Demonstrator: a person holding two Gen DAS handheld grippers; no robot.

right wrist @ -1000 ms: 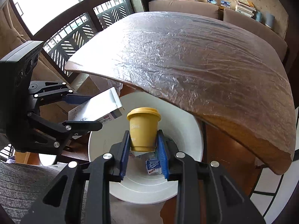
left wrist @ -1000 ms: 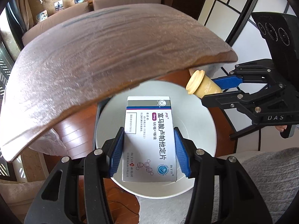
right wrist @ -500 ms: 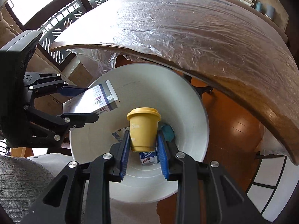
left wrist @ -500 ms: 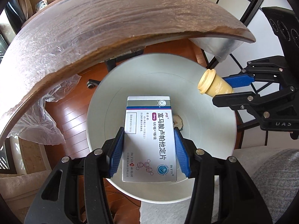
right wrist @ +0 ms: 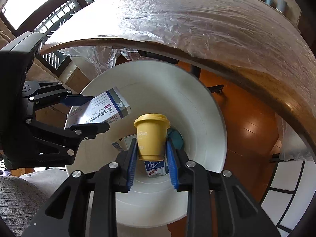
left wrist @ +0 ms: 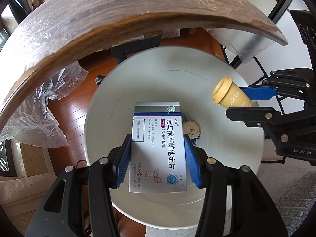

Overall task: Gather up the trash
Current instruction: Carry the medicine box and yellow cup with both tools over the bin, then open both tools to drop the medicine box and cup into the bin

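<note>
Left gripper (left wrist: 158, 158) pinches the box (left wrist: 158, 148) over the white bin (left wrist: 227, 79), and only its view shows a brown paper wad (left wrist: 191, 128) just right of the pads; right gripper (right wrist: 151, 154) clamps the yellow cup (right wrist: 151, 136) above the same bin, where its camera alone catches a tissue pack (right wrist: 155, 167) below the cup. The film-wrapped table (right wrist: 197, 19) overhangs the bin's far rim ahead of both grippers
</note>
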